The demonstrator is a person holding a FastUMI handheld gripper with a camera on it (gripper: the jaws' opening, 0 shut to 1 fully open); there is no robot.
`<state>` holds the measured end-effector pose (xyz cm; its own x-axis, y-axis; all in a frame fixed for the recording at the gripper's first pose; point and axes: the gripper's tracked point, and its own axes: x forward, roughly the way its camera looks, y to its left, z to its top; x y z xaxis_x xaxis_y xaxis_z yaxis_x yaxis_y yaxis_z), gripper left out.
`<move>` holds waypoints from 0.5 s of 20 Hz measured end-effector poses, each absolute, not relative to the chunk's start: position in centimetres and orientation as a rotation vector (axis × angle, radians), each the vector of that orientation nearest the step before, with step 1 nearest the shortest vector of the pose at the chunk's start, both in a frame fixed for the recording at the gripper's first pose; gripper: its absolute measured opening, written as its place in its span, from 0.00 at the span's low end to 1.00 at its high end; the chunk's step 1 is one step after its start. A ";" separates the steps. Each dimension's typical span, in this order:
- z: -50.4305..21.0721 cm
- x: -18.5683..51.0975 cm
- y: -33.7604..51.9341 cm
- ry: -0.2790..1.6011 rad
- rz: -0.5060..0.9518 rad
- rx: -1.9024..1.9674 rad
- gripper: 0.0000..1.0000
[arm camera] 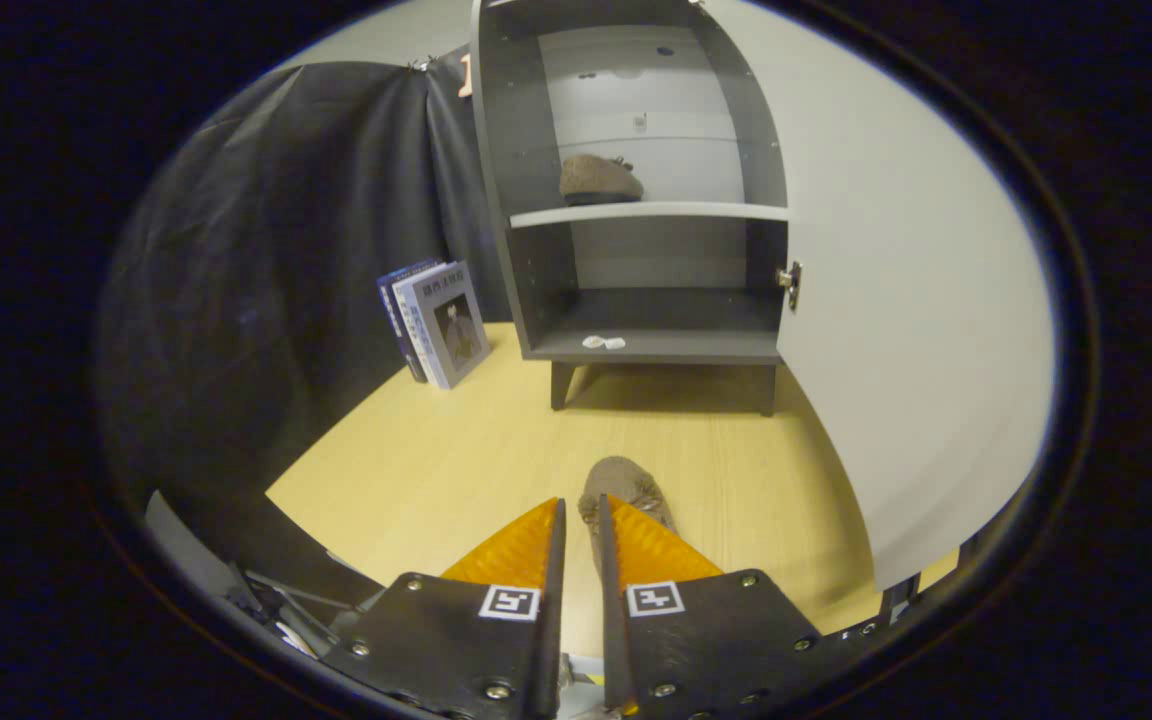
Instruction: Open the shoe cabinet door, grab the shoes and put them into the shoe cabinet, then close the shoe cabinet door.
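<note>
The shoe cabinet (pixel 636 200) stands on the wooden table (pixel 436 450) with its door (pixel 896 300) swung wide open to the cabinet's right side, a small metal knob (pixel 789 280) showing on the door's edge next to the cabinet's lower compartment. Inside the cabinet, one brown shoe (pixel 600 180) already sits on the middle shelf (pixel 648 213), toward the left half of that shelf. The lower compartment under the shelf holds no shoe; two small white bits (pixel 604 342) lie on the front lip of the cabinet's bottom board. The cabinet rests on short dark legs (pixel 561 385). To the left of the cabinet, a few books (pixel 436 322) stand leaning against the black cloth wall (pixel 266 250). Well in front of the cabinet, on the table, lies a second brown shoe (pixel 626 485), its toe pointing toward the cabinet. The gripper (pixel 581 515) is right at this shoe's near end: the jaws are drawn narrow, with only a thin slit between them, and the shoe's near edge sits at their tips. Whether both jaws press on the shoe cannot be told from this view.
</note>
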<state>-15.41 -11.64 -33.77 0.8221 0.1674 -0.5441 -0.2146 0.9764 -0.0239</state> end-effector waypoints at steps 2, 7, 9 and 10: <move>-36.0 -14.7 -11.5 0.616 0.204 -0.108 0.18; -40.3 -13.5 -12.0 0.726 0.187 -0.152 0.18; -41.8 -13.1 -12.2 0.763 0.177 -0.154 0.18; -42.4 -12.9 -12.3 0.781 0.172 -0.155 0.18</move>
